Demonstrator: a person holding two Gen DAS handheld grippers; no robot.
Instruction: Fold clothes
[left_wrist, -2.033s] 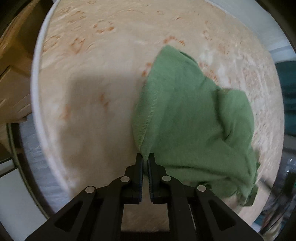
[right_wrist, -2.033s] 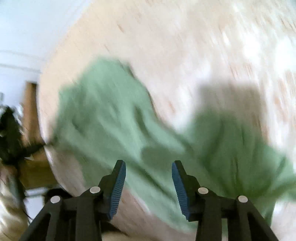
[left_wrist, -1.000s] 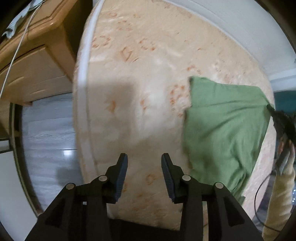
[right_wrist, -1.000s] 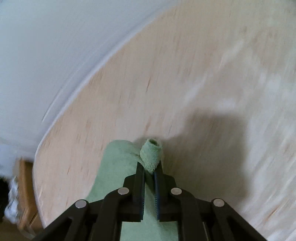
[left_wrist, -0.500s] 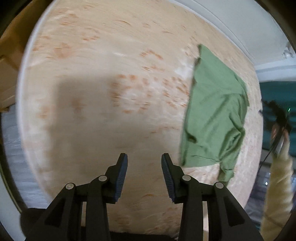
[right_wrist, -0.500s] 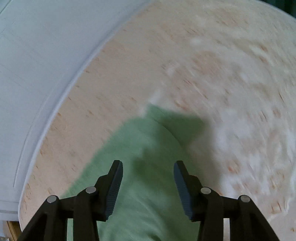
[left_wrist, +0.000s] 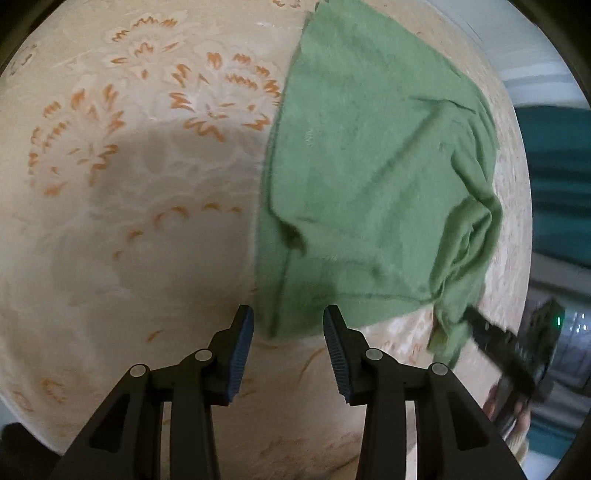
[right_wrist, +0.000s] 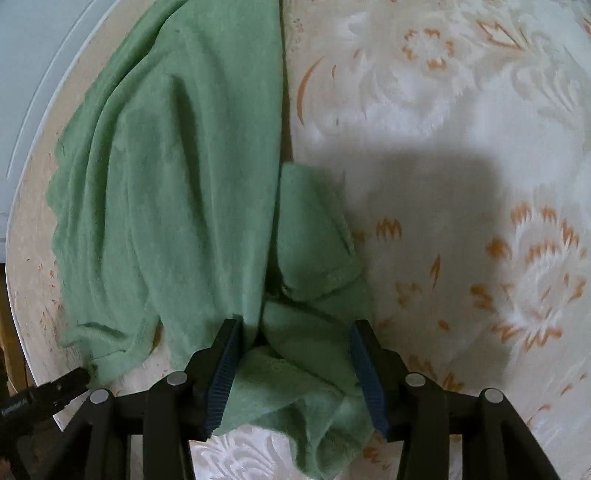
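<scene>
— Inspector: Where does the garment lie?

— Onlooker: The green shirt (left_wrist: 373, 177) lies rumpled on the floral bedspread (left_wrist: 129, 184); its far hem runs out of view.

— Inspector: The fingers?

— Onlooker: The left gripper (left_wrist: 288, 343) stands parted, empty, the shirt's corner just beyond it. The right gripper (right_wrist: 293, 373) is opening, bunched cloth lying loose between its fingers. Its tip is blurred in the left view.
</scene>
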